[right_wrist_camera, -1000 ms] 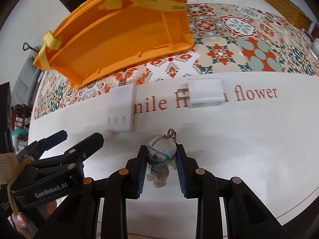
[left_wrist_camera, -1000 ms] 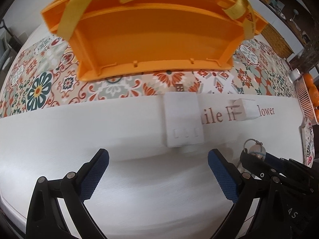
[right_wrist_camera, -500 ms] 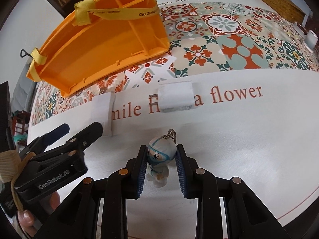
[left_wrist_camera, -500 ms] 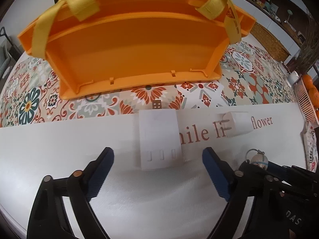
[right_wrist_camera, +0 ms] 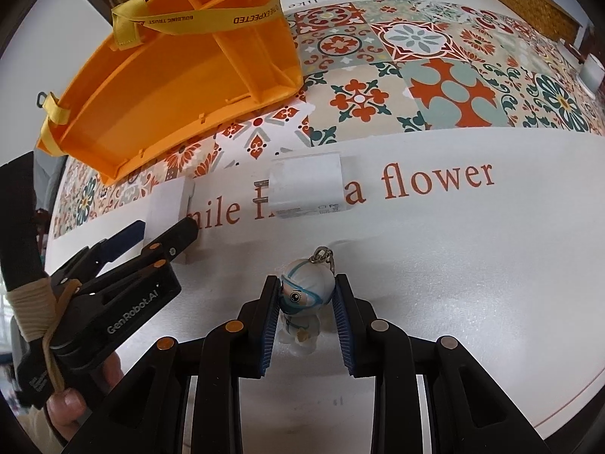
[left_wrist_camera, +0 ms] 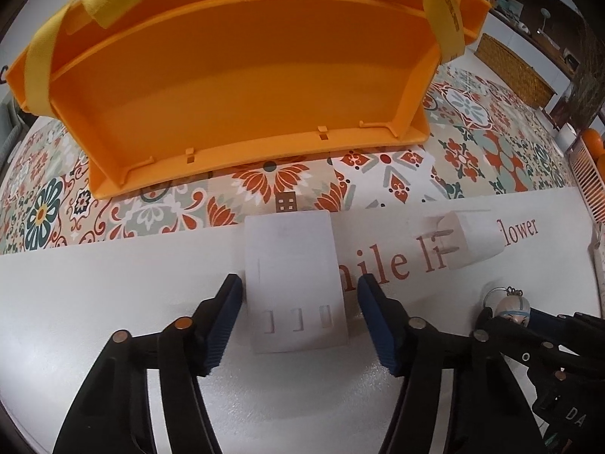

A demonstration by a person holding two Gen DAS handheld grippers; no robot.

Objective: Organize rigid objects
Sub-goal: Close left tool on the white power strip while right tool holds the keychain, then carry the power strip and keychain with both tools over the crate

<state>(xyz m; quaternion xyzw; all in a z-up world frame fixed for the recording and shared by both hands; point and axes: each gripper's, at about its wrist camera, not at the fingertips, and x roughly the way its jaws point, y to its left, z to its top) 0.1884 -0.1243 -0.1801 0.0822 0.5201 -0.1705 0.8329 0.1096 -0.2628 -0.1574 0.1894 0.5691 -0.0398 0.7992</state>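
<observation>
Both wrist views sit low and close over the bench (left_wrist_camera: 113, 302), facing the orange tray (left_wrist_camera: 245, 75) (right_wrist_camera: 170, 87), which both share.

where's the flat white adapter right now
In the left wrist view, the flat white adapter lies on the table between the open left tool, just in front of the orange bin.

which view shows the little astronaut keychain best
The right wrist view: the astronaut keychain sits centered between the right gripper fingers, with face, body and metal ring all clear. The left wrist view shows only its head and ring at the far right edge, mostly hidden behind the gripper.
</observation>
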